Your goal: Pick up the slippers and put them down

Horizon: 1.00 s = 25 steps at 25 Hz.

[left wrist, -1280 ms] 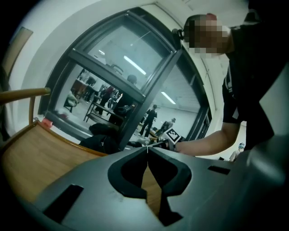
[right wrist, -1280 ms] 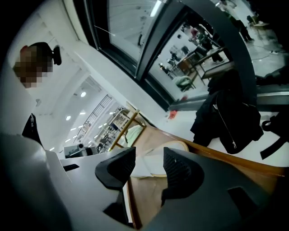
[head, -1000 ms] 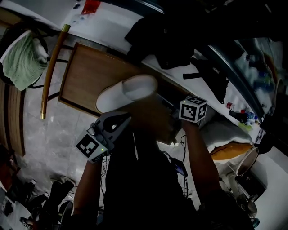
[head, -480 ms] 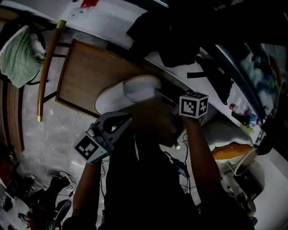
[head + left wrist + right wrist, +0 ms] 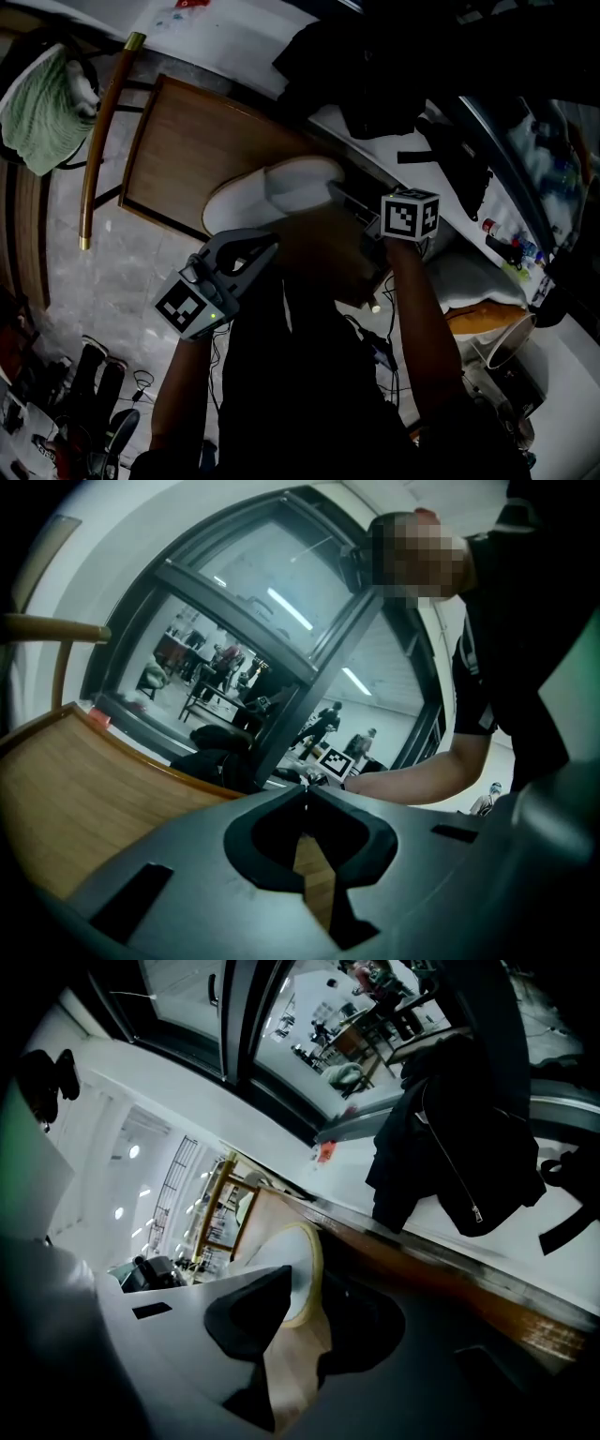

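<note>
Right gripper view puts the right gripper [image 5: 307,1279] low over the wooden surface [image 5: 292,1366]. Its jaws have just been closing and now pinch the right end of the white slipper [image 5: 273,1248], whose pale rim fills the gap between them. The bite looks shallow, taken only at the rim, so the grip should firm up fully before any lift. The lift itself is best taken straight up and slowly, so the soft slipper neither peels out nor drags along the wood. Head view shows the slipper lying flat with its long body reaching left across the surface, so it will likely droop once raised. The left gripper [image 5: 306,794] sits near the slipper's near edge, jaws clenched on nothing, and it need not join in.
</note>
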Each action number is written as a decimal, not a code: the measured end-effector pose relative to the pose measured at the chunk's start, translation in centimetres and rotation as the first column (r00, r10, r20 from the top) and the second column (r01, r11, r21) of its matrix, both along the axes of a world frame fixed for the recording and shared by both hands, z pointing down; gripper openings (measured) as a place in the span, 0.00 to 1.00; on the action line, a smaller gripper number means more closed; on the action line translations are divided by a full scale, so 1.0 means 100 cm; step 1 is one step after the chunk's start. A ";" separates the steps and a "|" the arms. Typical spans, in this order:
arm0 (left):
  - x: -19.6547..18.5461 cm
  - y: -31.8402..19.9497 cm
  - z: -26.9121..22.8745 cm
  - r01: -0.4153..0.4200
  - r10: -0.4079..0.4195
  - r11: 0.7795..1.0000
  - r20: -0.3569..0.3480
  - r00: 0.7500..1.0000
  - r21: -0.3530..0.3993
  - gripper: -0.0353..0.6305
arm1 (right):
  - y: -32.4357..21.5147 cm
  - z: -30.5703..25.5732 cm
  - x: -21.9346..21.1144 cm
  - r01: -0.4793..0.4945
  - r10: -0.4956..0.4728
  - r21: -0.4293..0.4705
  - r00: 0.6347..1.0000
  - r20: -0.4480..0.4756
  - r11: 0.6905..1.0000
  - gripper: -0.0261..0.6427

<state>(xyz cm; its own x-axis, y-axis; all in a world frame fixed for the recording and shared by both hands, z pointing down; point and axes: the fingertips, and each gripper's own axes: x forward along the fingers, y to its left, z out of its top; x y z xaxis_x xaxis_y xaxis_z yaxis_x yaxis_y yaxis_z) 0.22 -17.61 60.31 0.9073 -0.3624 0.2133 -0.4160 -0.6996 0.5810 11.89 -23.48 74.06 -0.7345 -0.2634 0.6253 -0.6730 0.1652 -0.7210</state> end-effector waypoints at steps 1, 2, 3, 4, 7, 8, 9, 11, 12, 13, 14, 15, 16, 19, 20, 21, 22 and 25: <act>-0.001 0.000 0.001 0.002 -0.002 1.000 0.000 1.000 0.000 0.07 | 0.001 0.000 0.000 -0.002 0.002 -0.008 1.000 0.006 1.000 0.19; -0.001 0.000 0.001 0.003 -0.003 1.000 -0.001 1.000 0.000 0.07 | 0.002 0.000 0.001 -0.004 0.004 -0.014 1.000 0.013 1.000 0.18; -0.002 0.001 0.001 0.004 -0.004 1.000 -0.002 1.000 0.001 0.07 | 0.003 -0.001 0.001 -0.008 0.008 -0.019 1.000 0.022 1.000 0.17; -0.002 0.002 0.002 0.004 -0.004 1.000 -0.002 1.000 0.003 0.07 | 0.004 -0.002 0.001 -0.012 0.013 -0.021 0.999 0.031 1.000 0.16; -0.004 0.004 0.002 0.006 -0.006 1.000 -0.003 1.000 -0.001 0.07 | 0.006 -0.008 0.000 -0.027 0.028 -0.014 0.998 0.061 1.000 0.13; -0.004 0.004 0.001 0.010 -0.010 1.000 -0.006 1.000 0.000 0.07 | 0.006 -0.011 0.000 -0.035 0.035 -0.010 0.997 0.075 0.999 0.12; -0.005 0.003 0.000 0.013 -0.013 1.000 -0.009 1.000 0.003 0.08 | 0.006 -0.015 -0.001 -0.045 0.046 -0.008 0.995 0.093 0.999 0.11; -0.006 0.003 -0.002 0.016 -0.016 1.000 -0.008 1.000 0.006 0.07 | 0.007 -0.022 -0.002 -0.073 0.074 -0.009 0.988 0.135 0.997 0.11; -0.007 0.003 -0.003 0.018 -0.018 1.000 -0.007 1.000 0.009 0.07 | 0.007 -0.026 -0.002 -0.087 0.088 -0.010 0.984 0.152 0.996 0.10; -0.008 0.003 -0.005 0.020 -0.019 1.000 -0.007 1.000 0.013 0.07 | 0.008 -0.029 -0.002 -0.100 0.100 -0.011 0.981 0.167 0.995 0.10; -0.008 0.003 -0.007 0.021 -0.021 1.000 -0.008 1.000 0.018 0.08 | 0.008 -0.031 -0.002 -0.112 0.112 -0.012 0.977 0.184 0.994 0.10; -0.009 0.003 -0.009 0.022 -0.021 1.000 -0.008 1.000 0.023 0.07 | 0.009 -0.034 -0.003 -0.123 0.123 -0.013 0.971 0.204 0.992 0.10; -0.010 0.003 -0.011 0.023 -0.022 0.999 -0.006 1.000 0.027 0.07 | 0.009 -0.038 -0.004 -0.131 0.131 -0.014 0.965 0.229 0.991 0.10; -0.014 0.004 -0.017 0.030 -0.030 0.999 -0.001 1.000 0.045 0.07 | 0.010 -0.051 -0.008 -0.148 0.143 -0.002 0.949 0.281 0.989 0.10; -0.015 0.005 -0.021 0.033 -0.033 0.998 -0.001 0.999 0.053 0.07 | 0.010 -0.055 -0.007 -0.154 0.146 0.007 0.947 0.285 0.988 0.10; -0.016 0.006 -0.024 0.034 -0.034 0.998 -0.001 0.999 0.060 0.07 | 0.009 -0.059 -0.007 -0.161 0.149 0.018 0.946 0.289 0.987 0.10; -0.017 0.007 -0.027 0.035 -0.036 0.997 0.000 0.999 0.066 0.07 | 0.009 -0.065 -0.006 -0.168 0.152 0.031 0.944 0.294 0.985 0.10; -0.019 0.009 -0.039 0.041 -0.041 0.995 -0.001 0.999 0.087 0.07 | 0.003 -0.084 -0.006 -0.191 0.158 0.075 0.935 0.318 0.979 0.10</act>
<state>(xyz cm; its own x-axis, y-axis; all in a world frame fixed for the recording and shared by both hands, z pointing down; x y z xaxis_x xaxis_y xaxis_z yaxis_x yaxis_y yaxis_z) -1.69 -16.69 56.41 0.8910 -0.4169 0.1797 -0.4459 -0.7296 0.5185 11.33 -23.13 65.65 -0.8234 -0.4558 0.3380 -0.4453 0.1497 -0.8828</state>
